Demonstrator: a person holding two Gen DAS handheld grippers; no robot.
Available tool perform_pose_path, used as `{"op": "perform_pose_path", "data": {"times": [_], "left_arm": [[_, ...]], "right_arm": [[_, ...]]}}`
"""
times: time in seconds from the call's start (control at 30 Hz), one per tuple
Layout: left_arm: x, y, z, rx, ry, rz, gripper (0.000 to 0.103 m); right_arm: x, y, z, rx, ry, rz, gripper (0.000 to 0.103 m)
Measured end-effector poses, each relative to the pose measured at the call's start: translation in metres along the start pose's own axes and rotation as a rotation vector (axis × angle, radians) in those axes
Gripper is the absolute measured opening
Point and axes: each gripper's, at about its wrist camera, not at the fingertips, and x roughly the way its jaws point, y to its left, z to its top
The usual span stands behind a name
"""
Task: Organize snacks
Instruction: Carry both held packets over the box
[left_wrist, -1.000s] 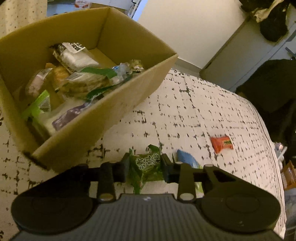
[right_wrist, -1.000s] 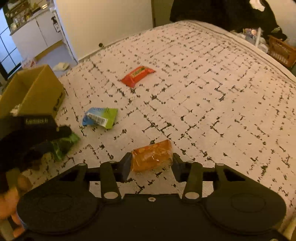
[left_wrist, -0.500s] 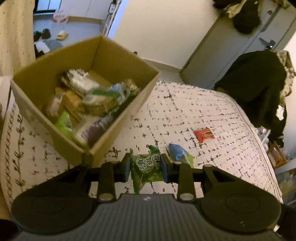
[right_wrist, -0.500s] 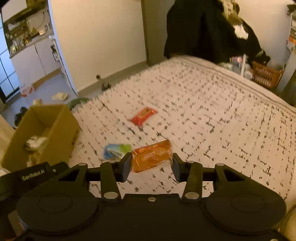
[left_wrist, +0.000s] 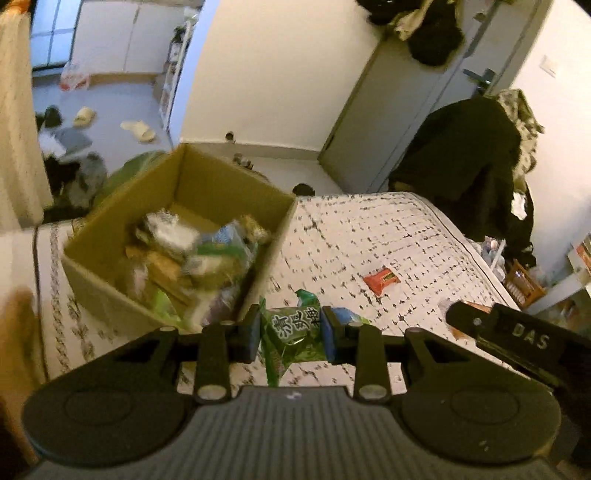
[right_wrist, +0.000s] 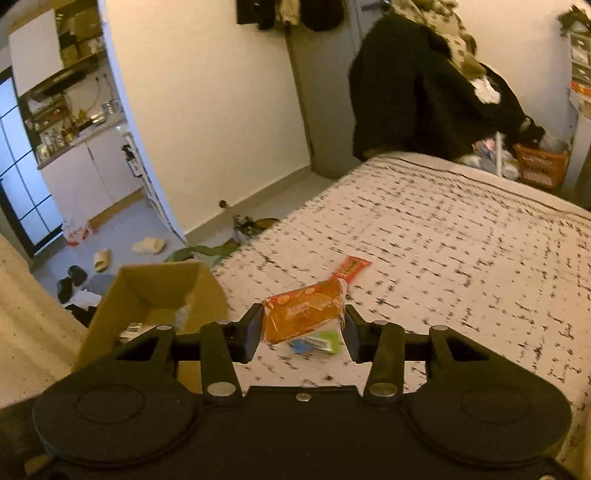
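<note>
Right wrist: orange packet (right_wrist: 303, 314) lies crosswise.

Below me spreads the bed's white, black-flecked quilted cover (left_wrist: 388, 236); on it sit an open brown cardboard box (left_wrist: 110, 291), a red snack packet (left_wrist: 382, 279) and a blue-green packet (right_wrist: 317, 341).

The left gripper (left_wrist: 291, 334) points forward and downward, its two fingers drawn in toward each other with the blue pads (left_wrist: 252, 333) pressing from either side on a green packet (left_wrist: 293, 332). The right gripper (right_wrist: 303, 332) is angled down likewise, its black fingers closed against an orange packet (right_wrist: 303, 315). In the left wrist view a black bar at the right edge is probably part of the right gripper, close alongside.
</note>
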Motion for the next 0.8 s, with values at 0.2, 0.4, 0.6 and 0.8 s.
{"op": "perform_pose_path", "data": {"times": [0.2,0.4,0.6,0.8], "left_arm": [[-0.013,0.017,0.024,0.056,-0.020,0.025,0.031],[-0.018,0.037,0.041,0.058,-0.029,0.044,0.031],[-0.020,0.060,0.057,0.045,-0.034,0.060,0.031],[-0.017,0.079,0.077,0.052,-0.046,0.074,0.032]], "right_arm": [[0.000,0.023,-0.001,-0.011,-0.018,0.029,0.044],[0.005,0.043,-0.001,-0.048,-0.021,0.052,0.044],[0.015,0.053,-0.004,-0.008,-0.033,0.087,0.044],[0.022,0.062,-0.005,-0.029,-0.035,0.093,0.044]]}}
